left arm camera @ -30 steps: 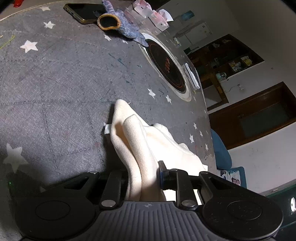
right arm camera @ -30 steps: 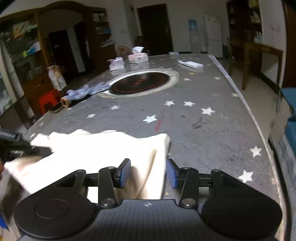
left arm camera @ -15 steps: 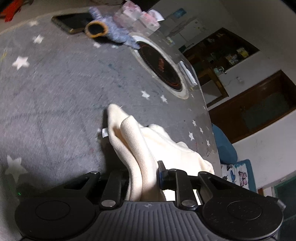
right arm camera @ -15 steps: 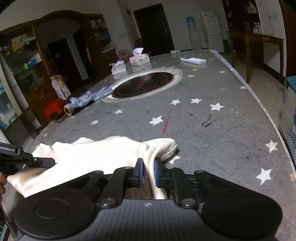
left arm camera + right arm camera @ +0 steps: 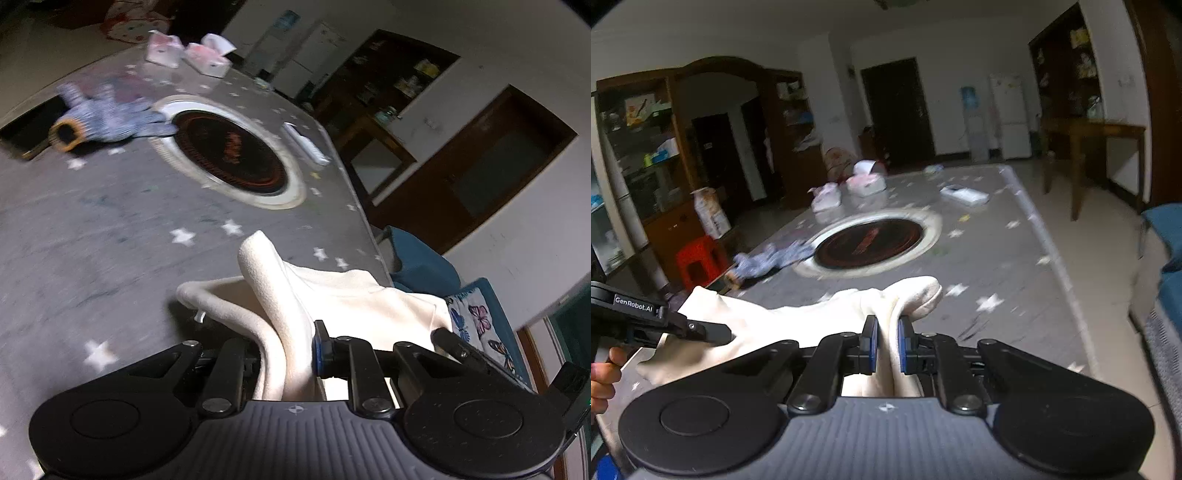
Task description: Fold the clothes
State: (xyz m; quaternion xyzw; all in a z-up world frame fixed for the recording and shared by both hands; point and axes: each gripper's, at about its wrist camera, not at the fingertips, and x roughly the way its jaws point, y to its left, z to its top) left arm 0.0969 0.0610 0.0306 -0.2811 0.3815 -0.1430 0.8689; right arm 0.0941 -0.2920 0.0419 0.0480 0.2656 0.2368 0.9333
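Your right gripper (image 5: 885, 345): blue-padded fingers (image 5: 870, 343) pressed onto a bunched fold of the cream garment (image 5: 812, 317), pinching it.

Your left gripper (image 5: 286, 354): fingers closed on the opposite end of the same garment (image 5: 332, 295); a thick roll of cloth passes between them. In the right wrist view this gripper (image 5: 713, 334) bites the cloth's far left corner, with your hand (image 5: 602, 376) behind it.

Cream garment: stretched between the two grippers, long axis running from one to the other, across the near end of the star-print table (image 5: 997, 266). It is lifted at both pinches and sags in the middle. One rounded fold points toward the round hotplate (image 5: 870, 243) at the table's centre.

Beyond the hotplate: two tissue boxes (image 5: 866, 182). Left of the hotplate, touching its rim: a blue knit glove (image 5: 768, 258). Right of the hotplate: a white remote (image 5: 964, 194).
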